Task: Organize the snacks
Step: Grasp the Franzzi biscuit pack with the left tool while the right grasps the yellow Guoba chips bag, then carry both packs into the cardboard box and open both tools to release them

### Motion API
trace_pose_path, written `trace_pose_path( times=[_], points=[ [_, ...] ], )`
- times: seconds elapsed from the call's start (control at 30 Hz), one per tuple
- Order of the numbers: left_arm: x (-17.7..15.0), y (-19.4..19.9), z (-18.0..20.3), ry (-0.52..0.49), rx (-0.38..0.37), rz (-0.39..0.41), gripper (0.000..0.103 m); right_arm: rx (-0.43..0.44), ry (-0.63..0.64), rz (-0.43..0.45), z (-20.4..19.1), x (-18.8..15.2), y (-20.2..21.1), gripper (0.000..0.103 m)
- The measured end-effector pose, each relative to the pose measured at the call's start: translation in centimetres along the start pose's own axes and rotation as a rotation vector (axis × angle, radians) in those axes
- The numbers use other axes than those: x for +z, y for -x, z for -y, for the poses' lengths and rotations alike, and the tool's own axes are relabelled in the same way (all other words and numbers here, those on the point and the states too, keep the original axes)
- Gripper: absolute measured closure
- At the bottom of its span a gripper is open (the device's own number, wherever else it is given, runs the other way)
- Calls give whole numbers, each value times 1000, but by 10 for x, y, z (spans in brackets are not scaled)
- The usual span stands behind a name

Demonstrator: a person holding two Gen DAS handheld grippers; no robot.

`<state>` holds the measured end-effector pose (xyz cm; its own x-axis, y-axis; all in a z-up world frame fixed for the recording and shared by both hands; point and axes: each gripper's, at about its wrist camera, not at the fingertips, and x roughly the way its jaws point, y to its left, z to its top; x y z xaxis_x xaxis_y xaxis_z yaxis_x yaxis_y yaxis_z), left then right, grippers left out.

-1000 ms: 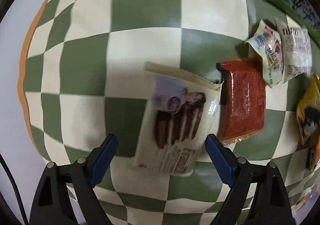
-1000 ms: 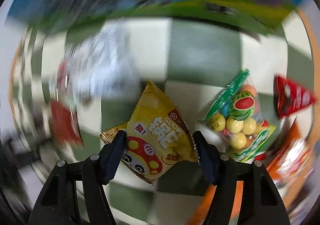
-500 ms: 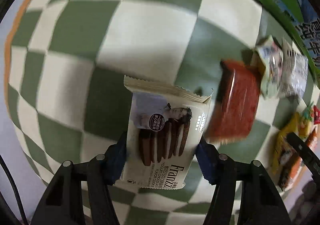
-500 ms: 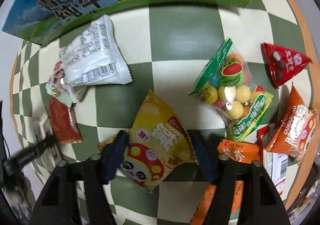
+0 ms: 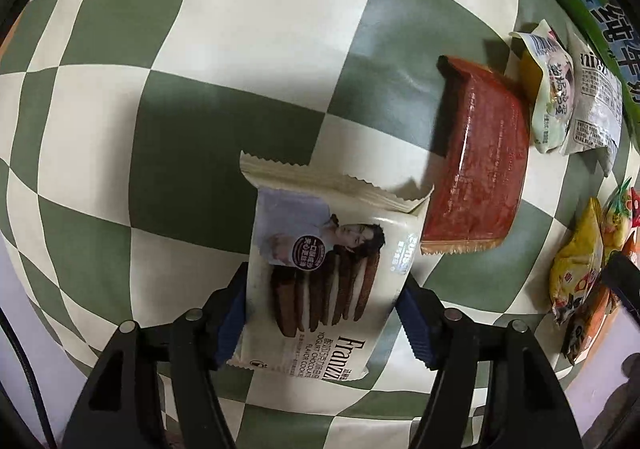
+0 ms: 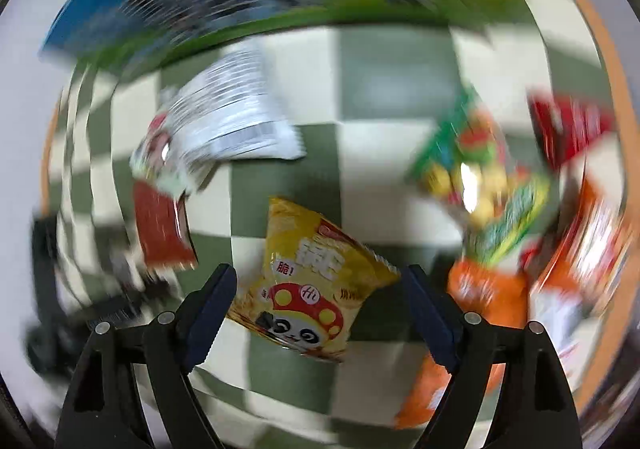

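A soft green-and-cream checkered cloth [image 5: 248, 61] is spreading flat under both grippers, with a glossy blue-and-green printed carton [image 6: 168, 13] lying along its far edge. The left gripper [image 5: 324, 313] is pointing straight down, its ridged blue pads [image 5: 230, 319] having just eased apart slightly yet hugging both sides of the cream rectangular foil cookie packet with serrated ends [image 5: 320, 273], while a shiny red flat plastic pouch [image 5: 480, 177] is lying just right of it. The right gripper [image 6: 320, 309] is standing spread, jaws having just been opening, with the crinkly yellow pillow-shaped crisp bag [image 6: 316, 281] lying loose between them.
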<state>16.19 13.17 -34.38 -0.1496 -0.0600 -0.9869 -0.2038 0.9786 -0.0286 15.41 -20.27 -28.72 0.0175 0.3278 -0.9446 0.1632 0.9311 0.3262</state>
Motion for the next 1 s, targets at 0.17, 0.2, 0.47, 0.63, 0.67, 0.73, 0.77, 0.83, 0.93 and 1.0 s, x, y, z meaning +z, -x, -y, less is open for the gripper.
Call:
trace_pose_path(
  times=[0.17,0.2,0.47,0.63,0.67,0.73,0.77,0.83,0.93,1.0],
  points=[
    [-11,-1,1,-39,24,1,34,35,-106,-56,11,0,-31,38],
    [-15,1,7,-47,30,2,34,5,-72,-49,8,3,-34,39],
    [-28,6,46,-119,86,45,46,-127,267,-90,-25,-13,-33,34],
    [-35,8,61,-141,94,68,47,-94,155,-77,-16,-15,-48,41],
    [-37,10,62,-139,95,71,47,-102,165,-65,-7,-14,-43,42],
    [-42,14,65,-138,85,74,47,-106,182,-55,-10,-30,-44,45],
    [-46,17,67,-142,78,77,47,-102,184,-55,-8,-32,-40,45],
    [-52,26,70,-150,75,94,47,-83,176,-54,-14,-43,-42,47],
    [-63,46,75,-171,43,115,47,-46,166,-35,-9,-46,-27,48],
    [-67,64,85,-193,30,147,47,-22,165,-17,-4,-43,-12,48]
  ],
)
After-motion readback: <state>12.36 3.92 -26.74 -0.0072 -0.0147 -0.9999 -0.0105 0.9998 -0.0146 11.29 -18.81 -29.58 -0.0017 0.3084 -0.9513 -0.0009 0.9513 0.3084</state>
